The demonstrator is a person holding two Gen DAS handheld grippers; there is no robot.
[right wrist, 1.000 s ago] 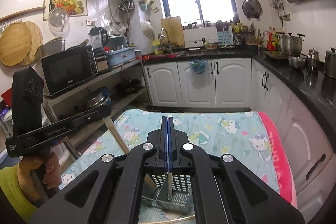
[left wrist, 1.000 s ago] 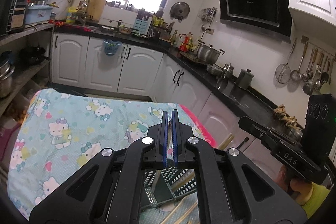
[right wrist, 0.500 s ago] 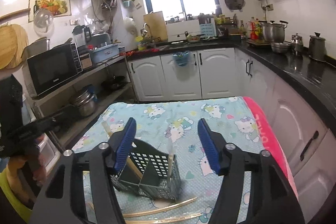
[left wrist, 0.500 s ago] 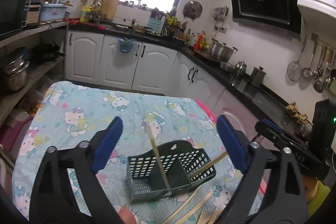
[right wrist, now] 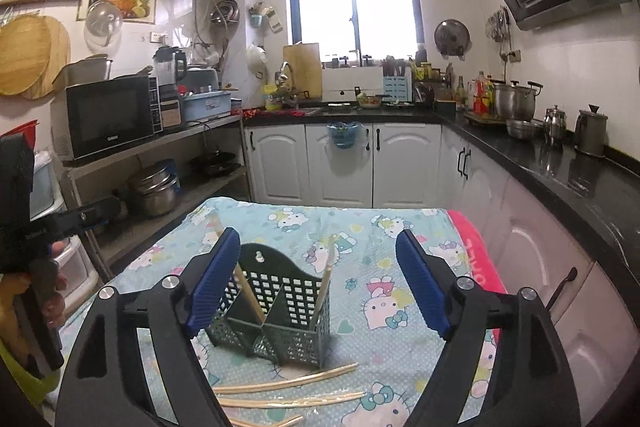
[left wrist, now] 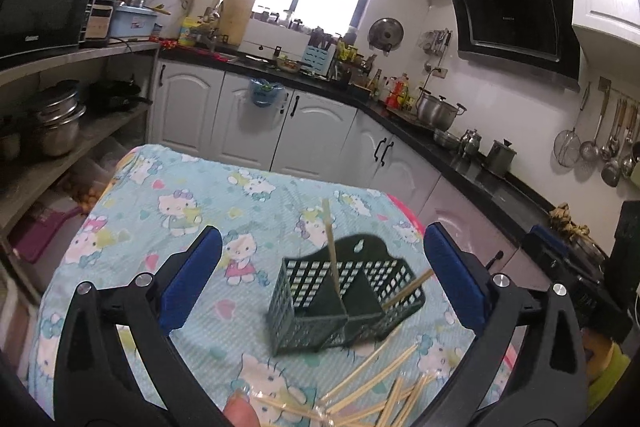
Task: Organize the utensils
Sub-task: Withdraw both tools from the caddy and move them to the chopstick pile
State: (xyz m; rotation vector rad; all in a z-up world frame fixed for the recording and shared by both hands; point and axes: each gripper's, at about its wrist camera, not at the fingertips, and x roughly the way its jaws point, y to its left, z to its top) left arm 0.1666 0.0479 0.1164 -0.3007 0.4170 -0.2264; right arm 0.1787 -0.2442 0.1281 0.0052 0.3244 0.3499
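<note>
1. The left gripper (left wrist: 320,275) fills the bottom of the left wrist view with its blue pads spread wide apart, holding nothing.
2. The right gripper (right wrist: 318,283) sits low in the right wrist view, its jaws equally wide, also empty.
3. A dark green perforated utensil caddy (left wrist: 344,303) stands on the cartoon-cat tablecloth (left wrist: 168,211) just below frame centre, between the left gripper's pads.
4. One chopstick (left wrist: 331,251) stands nearly upright in the caddy's left compartment; another (left wrist: 408,289) leans out to the right from the right one.
5. Loose chopsticks (left wrist: 384,383) lie scattered on the cloth in front of the caddy, at bottom centre.
6. A fingertip (left wrist: 240,411) shows at the bottom edge.
</note>
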